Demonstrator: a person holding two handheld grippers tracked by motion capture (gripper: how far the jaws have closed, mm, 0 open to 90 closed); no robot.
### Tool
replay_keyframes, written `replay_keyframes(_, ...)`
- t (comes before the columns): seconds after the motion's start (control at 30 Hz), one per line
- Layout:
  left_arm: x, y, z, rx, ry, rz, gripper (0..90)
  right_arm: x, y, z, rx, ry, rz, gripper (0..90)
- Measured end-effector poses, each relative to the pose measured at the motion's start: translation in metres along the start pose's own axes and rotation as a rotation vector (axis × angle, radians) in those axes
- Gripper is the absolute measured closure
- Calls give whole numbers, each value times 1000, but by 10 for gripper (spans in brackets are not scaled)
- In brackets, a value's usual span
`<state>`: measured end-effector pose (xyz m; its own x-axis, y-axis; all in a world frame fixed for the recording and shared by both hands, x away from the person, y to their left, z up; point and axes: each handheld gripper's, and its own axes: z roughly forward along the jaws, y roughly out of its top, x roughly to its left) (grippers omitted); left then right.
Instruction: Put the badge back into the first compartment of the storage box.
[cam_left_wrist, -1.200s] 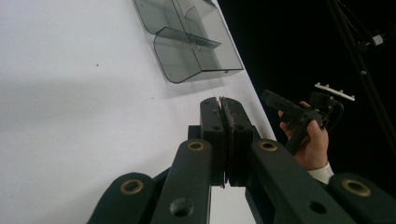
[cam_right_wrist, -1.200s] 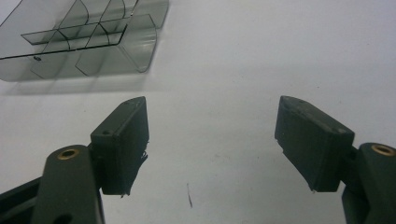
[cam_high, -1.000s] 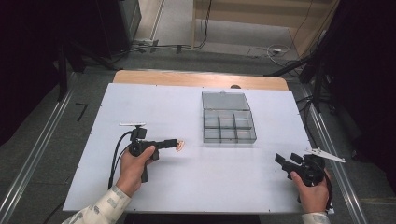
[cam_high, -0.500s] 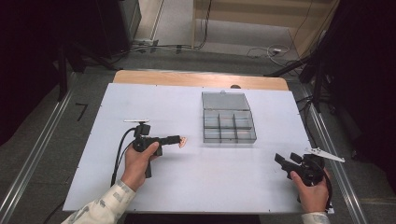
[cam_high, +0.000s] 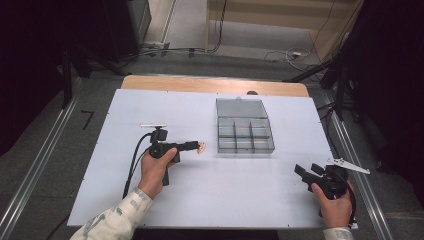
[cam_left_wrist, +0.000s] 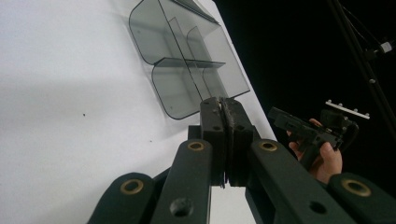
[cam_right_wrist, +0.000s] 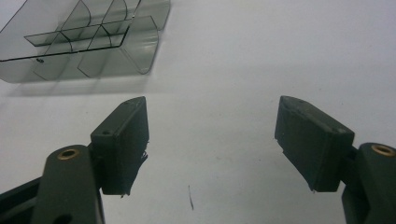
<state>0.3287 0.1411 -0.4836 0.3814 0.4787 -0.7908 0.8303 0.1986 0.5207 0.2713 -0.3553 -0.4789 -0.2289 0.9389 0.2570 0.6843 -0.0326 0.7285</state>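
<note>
the white surface (cam_high: 210, 195) carries a clear compartment box (cam_high: 244, 131) with its lid laid open, right of centre. the left claw (cam_high: 199, 146) points at the box's near left corner, closed on a small pale, pinkish piece (cam_high: 202, 147) just beside the box. the right claw (cam_high: 306, 172) sits near the surface's right edge, wide open with nothing between its pads, well apart from the box.
</note>
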Motion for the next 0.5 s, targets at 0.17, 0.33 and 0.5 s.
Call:
replay_keyframes(0.17,0,4,5,-3,2,2,899,0,0,0,3,0,-3,243)
replay_keyframes(0.33,-2,9,9,-8,0,-4,899,1,0,1,8,-3,-8,242)
replay_keyframes(0.5,-3,13,14,-13,2,-5,899,1,0,1,8,-2,-9,240)
